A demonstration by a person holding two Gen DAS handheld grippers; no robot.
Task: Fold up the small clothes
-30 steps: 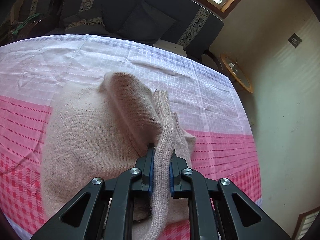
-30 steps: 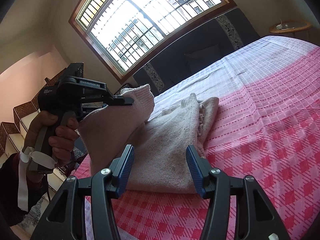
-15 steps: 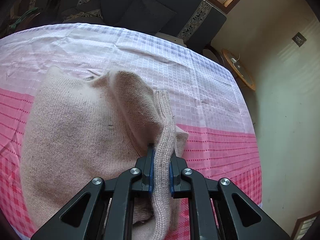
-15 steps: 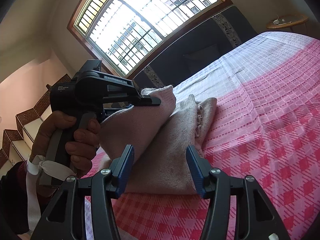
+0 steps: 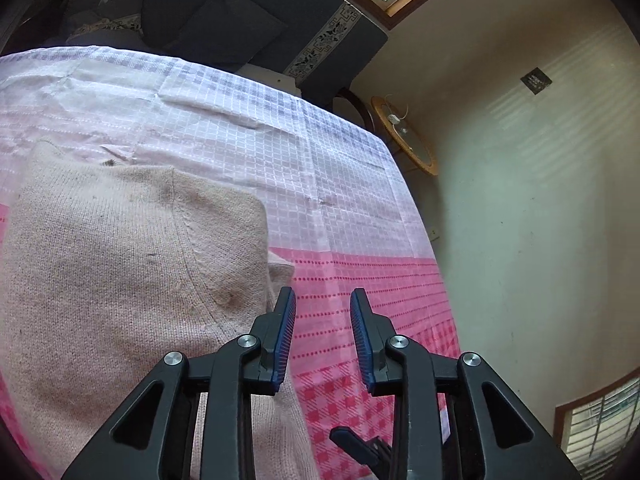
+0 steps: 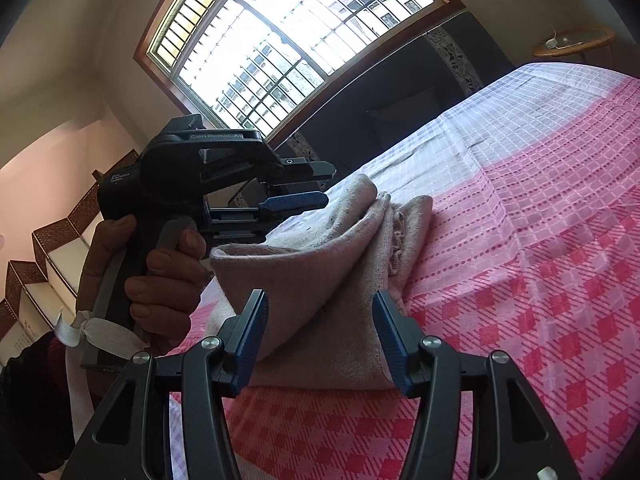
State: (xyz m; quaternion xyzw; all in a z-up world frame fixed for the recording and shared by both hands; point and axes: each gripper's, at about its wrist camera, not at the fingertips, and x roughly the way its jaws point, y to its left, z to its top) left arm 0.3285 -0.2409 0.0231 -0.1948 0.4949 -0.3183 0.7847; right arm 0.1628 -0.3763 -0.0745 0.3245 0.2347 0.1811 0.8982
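a: where is the garment?

b: the beige knitted sweater (image 5: 120, 272) lies folded on the pink-and-white checked cloth (image 5: 360, 208), filling nine o'clock in your left view.

a: my left gripper (image 5: 323, 320)?

b: tilted down, jaws opening, nothing between them, probably to let go of the sweater after a fold.

a: and the right gripper (image 6: 320, 344)?

b: nearly level, jaws apart and empty, the sweater's near corner just beyond at twelve o'clock. your left hand (image 6: 160, 276) grips its handle at nine.

You have one beige knitted sweater (image 5: 120, 264) lying on one pink checked cloth (image 5: 360, 208), two grippers, the left gripper (image 5: 323, 332) and the right gripper (image 6: 320, 332), and one round side table (image 5: 404, 136).
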